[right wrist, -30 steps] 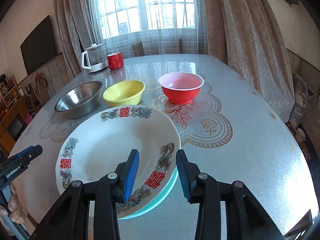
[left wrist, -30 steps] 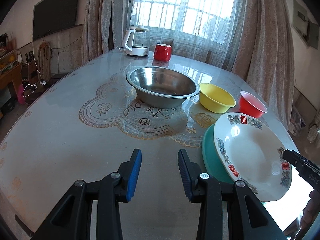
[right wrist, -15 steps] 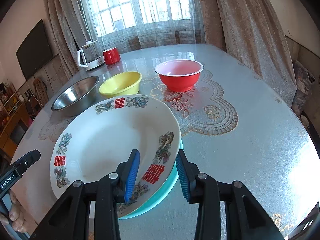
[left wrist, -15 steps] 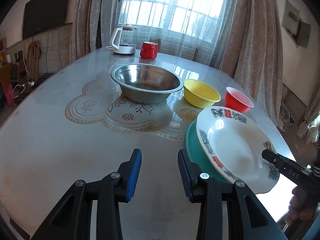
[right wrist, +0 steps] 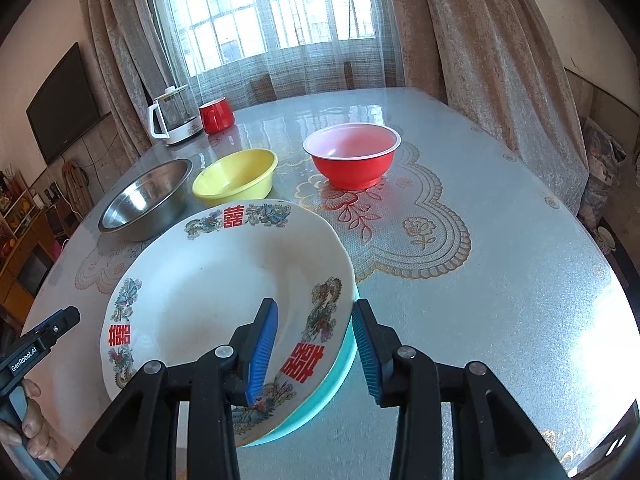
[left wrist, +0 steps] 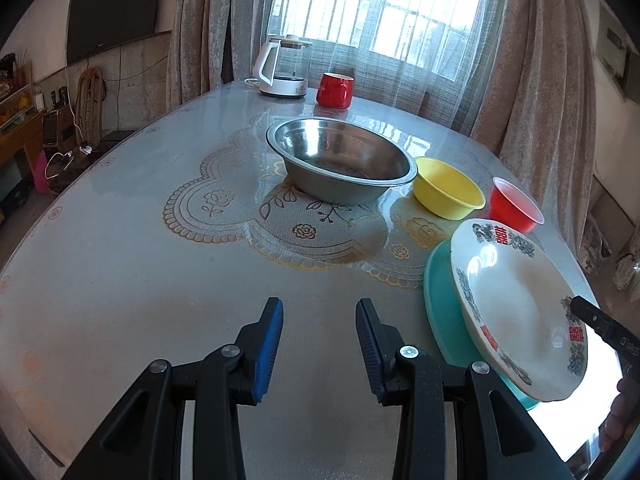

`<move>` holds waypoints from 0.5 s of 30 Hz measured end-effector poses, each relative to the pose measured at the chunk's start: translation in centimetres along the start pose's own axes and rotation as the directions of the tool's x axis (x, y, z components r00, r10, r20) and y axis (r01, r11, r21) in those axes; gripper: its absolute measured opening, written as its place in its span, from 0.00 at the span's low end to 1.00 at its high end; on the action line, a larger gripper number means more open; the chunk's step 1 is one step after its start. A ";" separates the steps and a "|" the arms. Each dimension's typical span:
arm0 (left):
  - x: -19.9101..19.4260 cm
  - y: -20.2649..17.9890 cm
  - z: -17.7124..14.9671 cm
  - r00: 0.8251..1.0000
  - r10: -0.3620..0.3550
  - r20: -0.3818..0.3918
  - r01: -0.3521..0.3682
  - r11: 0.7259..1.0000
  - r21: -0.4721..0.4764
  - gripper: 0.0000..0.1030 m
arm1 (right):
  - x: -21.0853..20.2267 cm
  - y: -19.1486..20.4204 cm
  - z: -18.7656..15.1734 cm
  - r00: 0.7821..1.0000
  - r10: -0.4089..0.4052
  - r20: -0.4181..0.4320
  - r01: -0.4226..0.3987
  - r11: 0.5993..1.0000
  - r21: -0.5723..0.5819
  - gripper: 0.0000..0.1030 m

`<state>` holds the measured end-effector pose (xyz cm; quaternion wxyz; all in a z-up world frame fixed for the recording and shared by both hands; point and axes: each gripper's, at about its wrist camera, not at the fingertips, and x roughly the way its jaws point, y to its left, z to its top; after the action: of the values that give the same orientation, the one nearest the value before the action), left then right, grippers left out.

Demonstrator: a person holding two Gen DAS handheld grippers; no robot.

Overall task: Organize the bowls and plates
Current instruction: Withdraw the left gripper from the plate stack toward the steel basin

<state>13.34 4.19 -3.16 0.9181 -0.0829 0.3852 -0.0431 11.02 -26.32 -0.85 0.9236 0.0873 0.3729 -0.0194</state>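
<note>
Right tool (right wrist: 314, 354) opening astride white plate (right wrist: 208, 280) rim, left tool (left wrist: 319, 344) released, steel bowl (left wrist: 340, 160) ahead

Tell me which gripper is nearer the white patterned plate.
Right. The right gripper straddles the white patterned plate's near rim, jaws opening. The left gripper hangs over bare table beside the plate, apart from it.

Teal plate (right wrist: 343, 364) mostly hidden under white plate (right wrist: 208, 280); only rim shows
</note>
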 end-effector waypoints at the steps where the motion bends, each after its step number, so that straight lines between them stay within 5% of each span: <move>1: 0.1 0.4 0.1 1.000 0.005 -0.001 -0.005 1.000 -0.012 0.37 | -0.3 0.2 0.4 1.000 -0.005 0.016 0.005 1.000 -0.011 0.38; 7: 0.0 2.3 0.7 0.999 0.024 0.026 -0.023 0.999 -0.034 0.37 | -0.7 1.8 2.2 0.999 0.015 0.040 -0.012 0.998 -0.065 0.39; 11: 0.0 3.9 1.5 0.999 0.018 0.047 -0.015 0.998 -0.063 0.37 | -0.1 3.6 2.8 0.993 0.117 0.008 -0.116 0.990 -0.075 0.39; 15: 0.3 5.2 3.1 0.999 -0.007 0.051 0.012 0.995 -0.094 0.37 | 1.7 6.1 3.4 0.963 0.261 -0.071 -0.265 0.963 -0.055 0.39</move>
<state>15.82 9.65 -2.20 0.9224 -0.1291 0.3631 -0.0270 15.19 -20.86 1.28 0.9080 0.1070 0.3875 0.1181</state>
